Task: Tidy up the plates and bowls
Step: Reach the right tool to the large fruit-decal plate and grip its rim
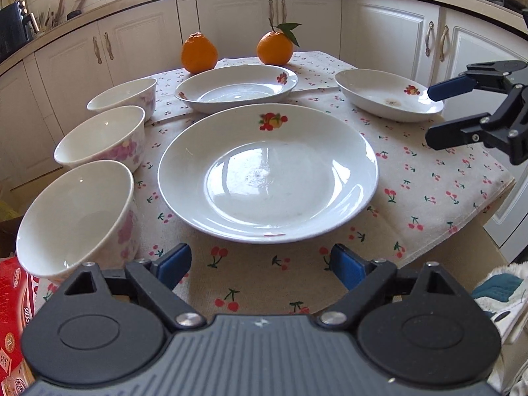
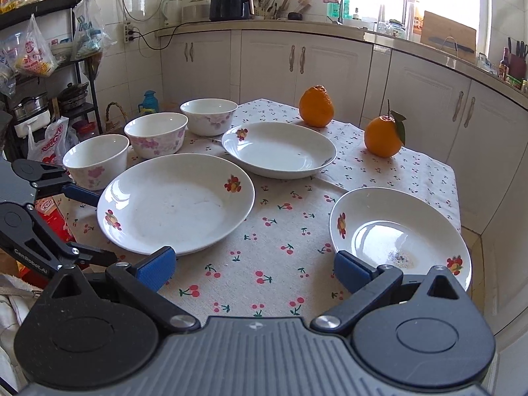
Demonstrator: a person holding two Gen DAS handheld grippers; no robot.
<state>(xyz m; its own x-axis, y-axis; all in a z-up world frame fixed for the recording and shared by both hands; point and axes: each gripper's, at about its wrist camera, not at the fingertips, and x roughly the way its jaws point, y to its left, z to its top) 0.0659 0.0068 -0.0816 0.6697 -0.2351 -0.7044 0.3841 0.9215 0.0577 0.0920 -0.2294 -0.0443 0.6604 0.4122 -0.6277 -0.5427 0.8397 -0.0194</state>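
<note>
Three white plates with fruit prints lie on the cherry-print tablecloth [image 1: 264, 274]: a large one [image 1: 267, 171] [image 2: 175, 203] in front of my left gripper, a second [image 1: 236, 87] [image 2: 279, 150] behind it, and a small one [image 1: 387, 94] [image 2: 399, 234] at the right. Three white bowls with pink flowers [image 1: 76, 217] [image 1: 100, 137] [image 1: 123, 94] stand in a row at the left. My left gripper [image 1: 260, 265] is open and empty, just short of the large plate. My right gripper [image 2: 254, 269] [image 1: 432, 115] is open and empty beside the small plate.
Two oranges [image 1: 199, 52] [image 1: 275, 48] sit at the far edge of the table. A red box [image 1: 13, 323] lies at the left below the table edge. White kitchen cabinets [image 1: 231, 19] surround the table. A shelf with bags [image 2: 43, 56] stands at the left.
</note>
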